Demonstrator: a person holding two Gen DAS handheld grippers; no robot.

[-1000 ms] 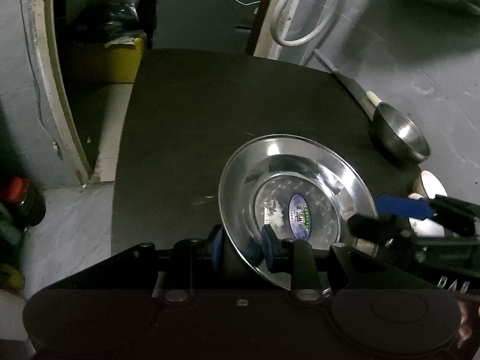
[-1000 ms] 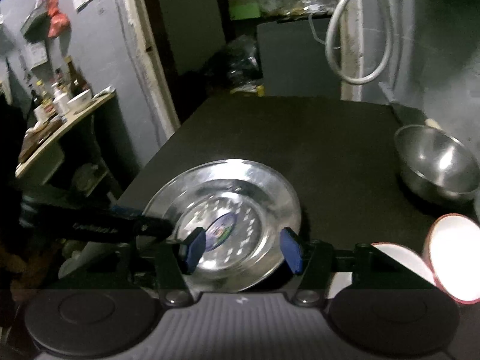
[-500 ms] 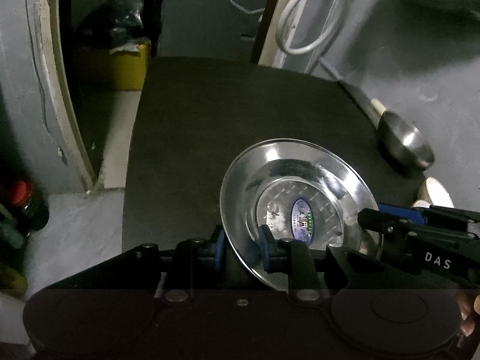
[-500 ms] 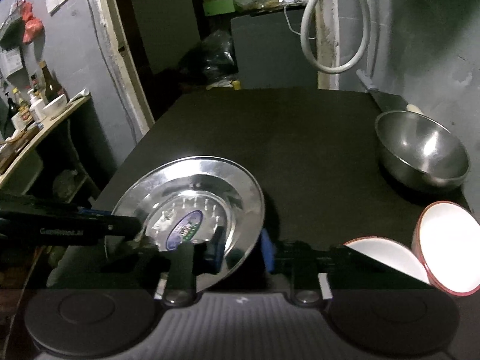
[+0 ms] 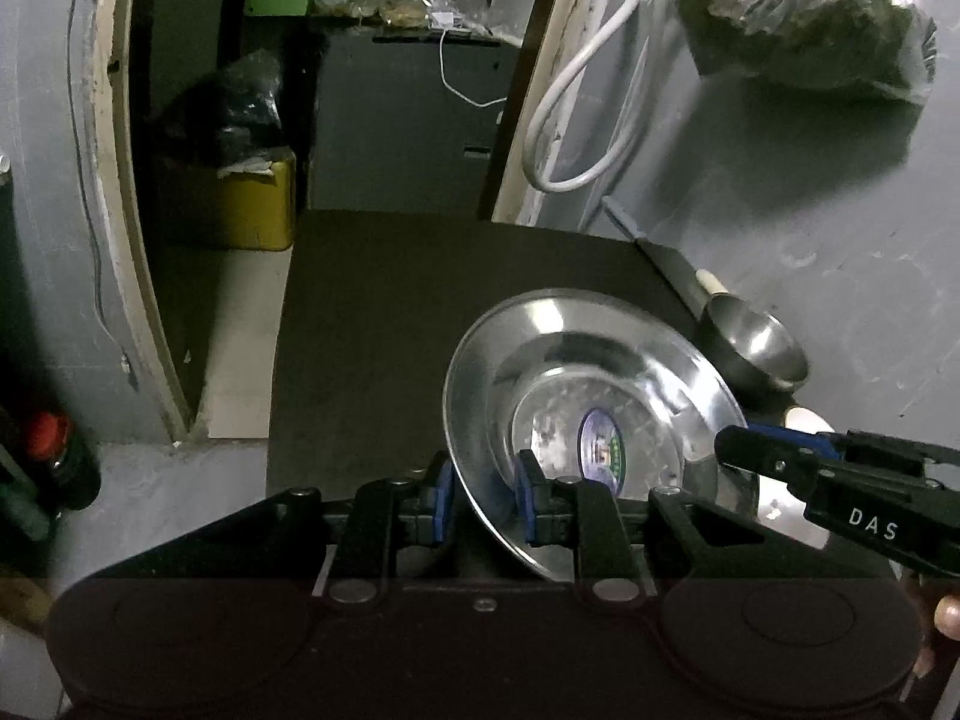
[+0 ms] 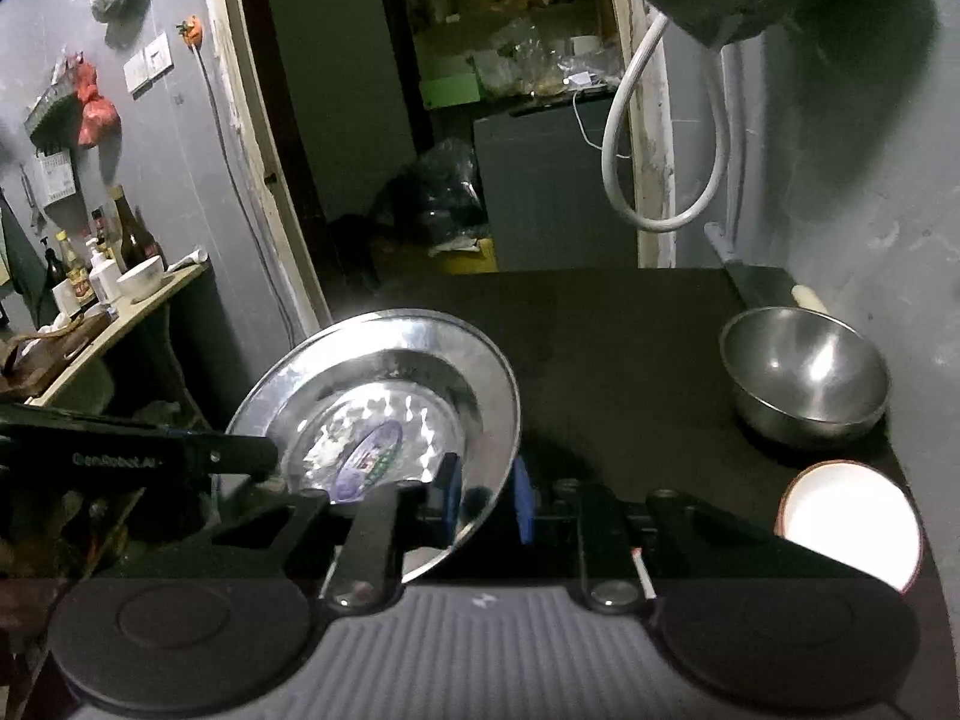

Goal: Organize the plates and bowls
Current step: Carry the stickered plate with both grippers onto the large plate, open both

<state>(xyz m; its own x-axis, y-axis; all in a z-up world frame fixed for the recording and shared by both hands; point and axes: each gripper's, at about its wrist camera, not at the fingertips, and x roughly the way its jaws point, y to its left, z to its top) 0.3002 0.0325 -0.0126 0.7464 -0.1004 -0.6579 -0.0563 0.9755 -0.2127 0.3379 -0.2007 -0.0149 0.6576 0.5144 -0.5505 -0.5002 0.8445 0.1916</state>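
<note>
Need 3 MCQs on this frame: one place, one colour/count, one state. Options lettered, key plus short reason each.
1. Where is the steel bowl?
A. on the dark table, by the wall
B. stacked on the plate
C. on the floor

2. What colour are the gripper pads?
A. red
B. blue
C. white

3. How is the steel plate held?
A. lying flat, untouched
B. by one gripper only
C. tilted, rim pinched by both grippers

Key:
1 A, it sits on the table near the grey wall.
2 B, blue pads show on both sides of the rim.
3 C, left gripper and right gripper each clamp an edge.
</note>
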